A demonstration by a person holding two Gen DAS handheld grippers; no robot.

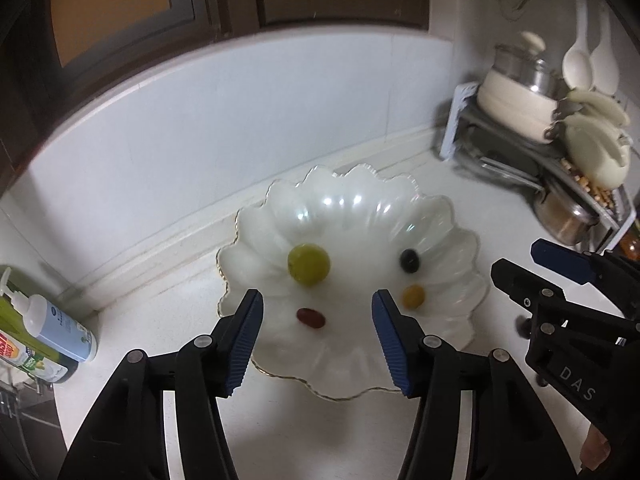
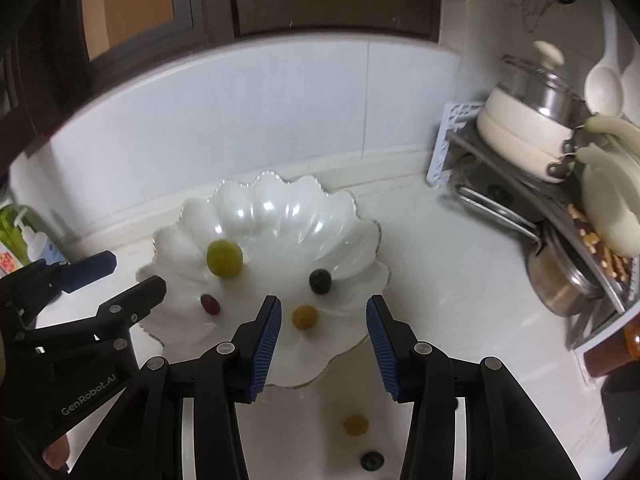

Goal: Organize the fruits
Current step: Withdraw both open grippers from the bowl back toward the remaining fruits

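Note:
A white scalloped glass plate [image 1: 360,208] [image 2: 280,208] sits on the white counter. In it lie a green grape [image 1: 309,263] [image 2: 224,258], a dark blueberry [image 1: 409,260] [image 2: 320,281], a small yellow fruit [image 1: 413,296] [image 2: 305,317] and a red oval fruit [image 1: 310,317] [image 2: 210,305]. My left gripper [image 1: 318,340] is open and empty above the plate's near edge. My right gripper [image 2: 323,340] is open and empty over the plate's near right edge. On the counter between its arms lie another yellow fruit [image 2: 355,425] and another blueberry [image 2: 372,460].
A dish rack [image 1: 532,152] [image 2: 520,184] with pots, lids and ladles stands at the right. Soap bottles [image 1: 44,332] [image 2: 24,240] stand at the left by the sink edge. The tiled wall and a dark window frame lie behind the plate.

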